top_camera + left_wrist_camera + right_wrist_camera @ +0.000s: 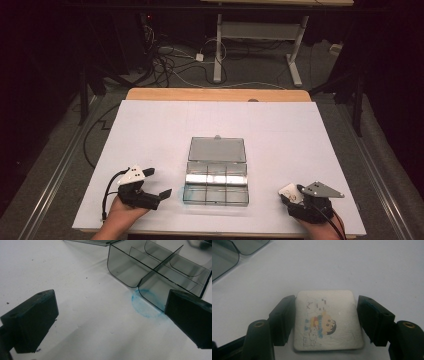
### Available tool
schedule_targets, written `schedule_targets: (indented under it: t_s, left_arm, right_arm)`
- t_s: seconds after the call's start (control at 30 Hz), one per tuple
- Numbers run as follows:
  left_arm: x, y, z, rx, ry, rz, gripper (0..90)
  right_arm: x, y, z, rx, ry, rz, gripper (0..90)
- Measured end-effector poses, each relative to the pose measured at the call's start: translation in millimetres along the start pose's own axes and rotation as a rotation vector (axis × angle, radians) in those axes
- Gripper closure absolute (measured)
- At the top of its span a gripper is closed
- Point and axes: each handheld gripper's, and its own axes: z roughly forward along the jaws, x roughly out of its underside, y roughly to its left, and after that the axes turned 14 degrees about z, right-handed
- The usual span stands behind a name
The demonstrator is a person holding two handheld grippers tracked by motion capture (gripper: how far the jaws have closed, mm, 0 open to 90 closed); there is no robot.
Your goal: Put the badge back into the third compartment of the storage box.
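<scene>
The right gripper sits low at the near right corner of the white table, and between its two black jaws lies a small white eraser with a cartoon picture printed on top. In the right gripper view both jaws press against the eraser's left and right edges, so the eraser is clamped, and it looks flat on the table surface. From above, the eraser peeks out as a pale square just ahead of the gripper body.

Over on the near left, the left gripper rests with its jaws spread wide and nothing between them. They point toward the clear plastic box in the middle of the table. That box lies open, its lid folded back flat behind it, its dividers splitting it into compartments. In the left gripper view a faint blue ring stain marks the table right at the box's near corner.
</scene>
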Motion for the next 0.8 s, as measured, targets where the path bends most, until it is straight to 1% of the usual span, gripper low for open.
schedule_targets:
  t_s: [0.1,0.2,0.4,0.57,0.8]
  left_arm:
    - [0.0,-0.2,-0.1,0.002,-0.001,0.000,0.0]
    - [0.1,-0.3,-0.2,0.003,-0.002,0.000,0.0]
    - [0.2,-0.5,-0.4,0.005,-0.004,0.003,0.0]
    - [0.2,-0.8,-0.5,0.005,-0.005,0.007,0.0]
    - [0.2,-0.9,-0.4,0.005,-0.005,0.008,0.0]
  right_arm:
    - [0.1,-0.1,-1.0,-0.003,-0.008,0.000,33.4]
    - [-0.3,-0.4,-1.9,-0.005,-0.015,0.011,33.4]
    - [-2.5,1.0,-1.7,-0.013,-0.024,0.003,33.4]
    - [-4.2,5.3,0.4,-0.030,-0.021,0.008,33.4]
    - [-7.9,15.6,3.3,-0.067,-0.028,-0.009,33.4]
